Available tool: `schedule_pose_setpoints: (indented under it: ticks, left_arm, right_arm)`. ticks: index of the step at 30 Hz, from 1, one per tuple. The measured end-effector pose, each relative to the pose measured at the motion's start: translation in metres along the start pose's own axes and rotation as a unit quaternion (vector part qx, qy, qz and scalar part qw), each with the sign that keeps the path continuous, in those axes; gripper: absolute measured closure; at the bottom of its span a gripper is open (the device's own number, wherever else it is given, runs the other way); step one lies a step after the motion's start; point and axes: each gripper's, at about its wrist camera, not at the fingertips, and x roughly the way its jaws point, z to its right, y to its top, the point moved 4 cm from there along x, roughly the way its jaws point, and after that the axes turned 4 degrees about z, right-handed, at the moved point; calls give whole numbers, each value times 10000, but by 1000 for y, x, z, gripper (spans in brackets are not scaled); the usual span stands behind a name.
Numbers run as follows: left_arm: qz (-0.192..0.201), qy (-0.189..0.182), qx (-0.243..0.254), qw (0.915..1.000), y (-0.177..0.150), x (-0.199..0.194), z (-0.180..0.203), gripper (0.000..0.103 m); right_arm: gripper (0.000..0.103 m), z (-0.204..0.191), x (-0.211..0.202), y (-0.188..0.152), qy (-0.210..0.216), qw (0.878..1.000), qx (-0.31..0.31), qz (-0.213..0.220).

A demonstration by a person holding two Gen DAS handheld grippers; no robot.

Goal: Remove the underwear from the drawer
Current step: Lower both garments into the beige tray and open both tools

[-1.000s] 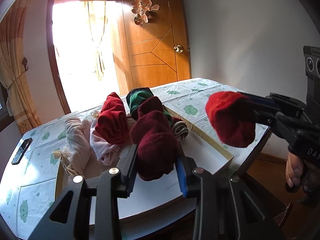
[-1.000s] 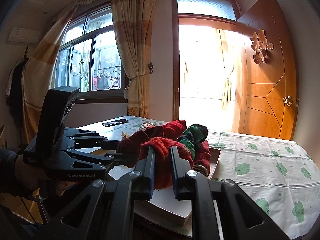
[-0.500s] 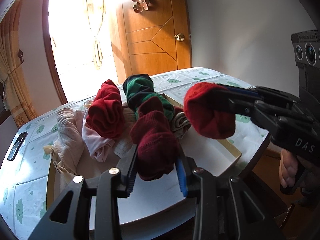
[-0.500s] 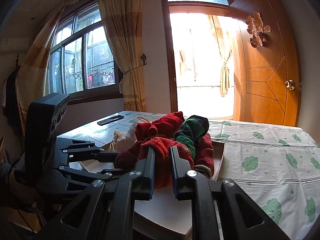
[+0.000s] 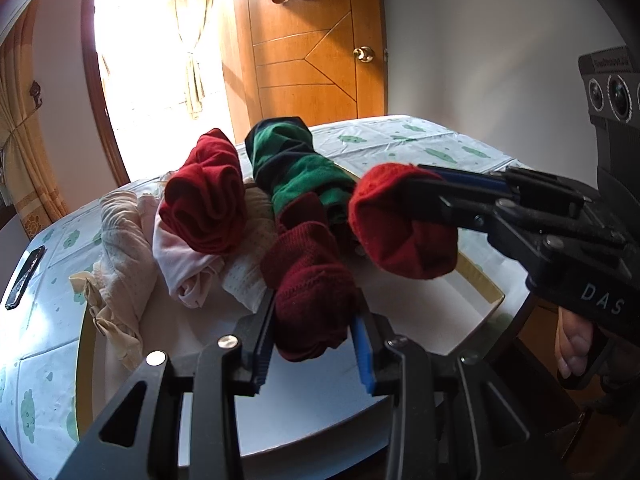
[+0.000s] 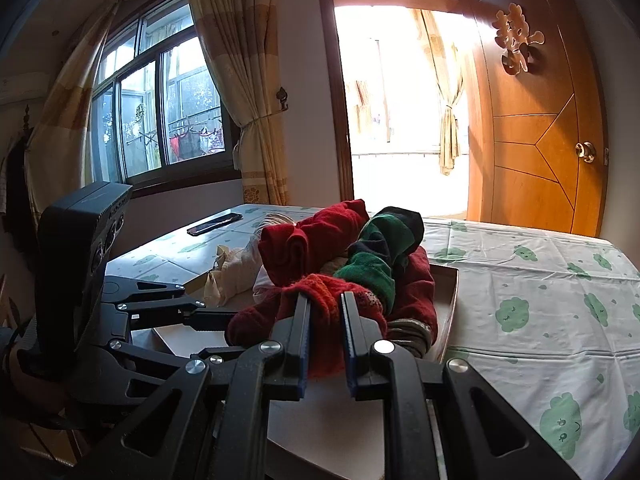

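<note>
The left gripper (image 5: 312, 346) is clamping a dark maroon roll of underwear (image 5: 310, 292) between its 2 blue-padded jaws, the pads pressing on the roll's lower sides while the bundle is sticking up and away from the camera, its long axis running along the fingers toward the pile. The right gripper (image 6: 325, 354) is gripping a brighter red roll (image 6: 326, 320) with its jaws nearly together; in the left wrist view that gripper (image 5: 430, 200) is reaching in from the right and the red roll (image 5: 400, 222) is hanging off its tip, its long axis slanting down to the right, over the white drawer (image 5: 472, 304). The drawer is sitting on a table covered by a green-printed cloth (image 6: 540, 304), and both held rolls are hovering above the drawer's bare white floor, just in front of the remaining pile. That pile is holding a red roll (image 5: 206, 200), a green and black roll (image 5: 296, 168) leaning back toward the door, and pale cream and pink pieces (image 5: 128, 248) spilling over the left rim. The near ends of both held rolls are hiding behind the jaws, and a striped piece under the pile is too covered to make out. A hand (image 5: 574, 340) is showing only in part beneath the right gripper's body. A dark phone (image 5: 24, 276) is lying on the cloth at the left.
</note>
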Motion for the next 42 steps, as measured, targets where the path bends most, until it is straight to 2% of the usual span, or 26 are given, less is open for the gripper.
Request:
schedule_pose_setpoints:
  ticks: [15, 26, 31, 42]
  left_arm:
    - [-259, -130, -248, 9993, -3, 18, -6, 69]
    - [-425, -189, -135, 9988, -5, 28, 7, 69]
    - [-434, -179, -107, 9988, -5, 30, 11, 68]
    - [-394, -165, -93, 9990, -9, 30, 11, 65]
  right_arm:
    - [87, 3, 24, -17, -64, 9984, 3, -553]
    - [87, 10, 18, -37, -257, 9963, -20, -826]
    - [87, 11, 14, -42, -433, 9952, -82, -879]
    - [87, 12, 13, -47, -428, 9953, -8, -864]
